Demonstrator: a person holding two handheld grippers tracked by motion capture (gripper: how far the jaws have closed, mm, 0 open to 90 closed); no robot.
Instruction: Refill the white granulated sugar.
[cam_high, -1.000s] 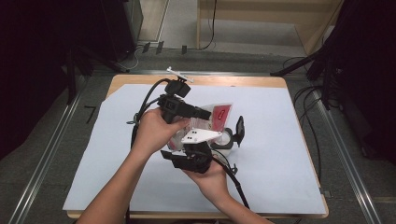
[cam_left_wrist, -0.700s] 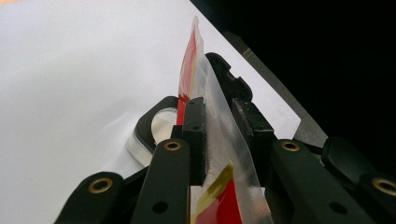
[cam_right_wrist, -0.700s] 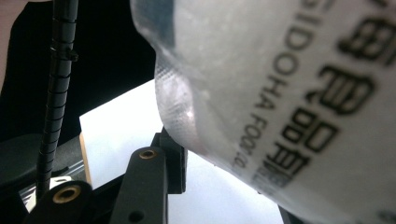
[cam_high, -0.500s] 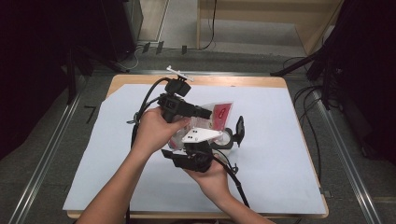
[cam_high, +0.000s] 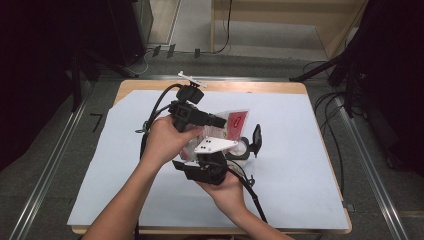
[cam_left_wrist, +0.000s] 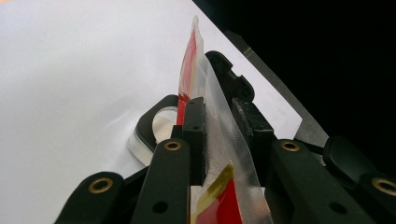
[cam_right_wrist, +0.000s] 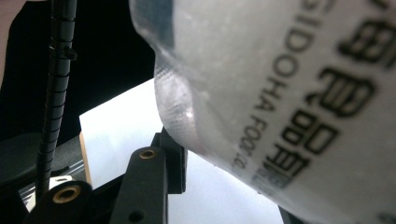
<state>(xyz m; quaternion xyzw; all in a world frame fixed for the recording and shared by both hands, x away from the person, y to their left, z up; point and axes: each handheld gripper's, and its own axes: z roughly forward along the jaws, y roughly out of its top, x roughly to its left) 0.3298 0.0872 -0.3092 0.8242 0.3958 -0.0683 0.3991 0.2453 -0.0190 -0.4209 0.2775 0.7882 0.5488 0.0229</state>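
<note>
Clear-red packet (cam_left_wrist: 205, 140) edge-on in L claw (cam_left_wrist: 219, 126) pinch, long axis away from it; R claw (cam_right_wrist: 196, 154) state unclear.

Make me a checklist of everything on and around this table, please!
Surface: wooden table under a white sheet.
Job's things: red-and-clear plastic pouch, held up off the sheet; printed black lettering.
Clutter: round clear dish beneath the pouch; small white part at the far edge.
Grippers: left hand-held gripper shut on the pouch's edge; right hand-held gripper against the pouch, grip unclear.
Cables: black cables trail from both.
Surroundings: dark floor, metal rails.
</note>
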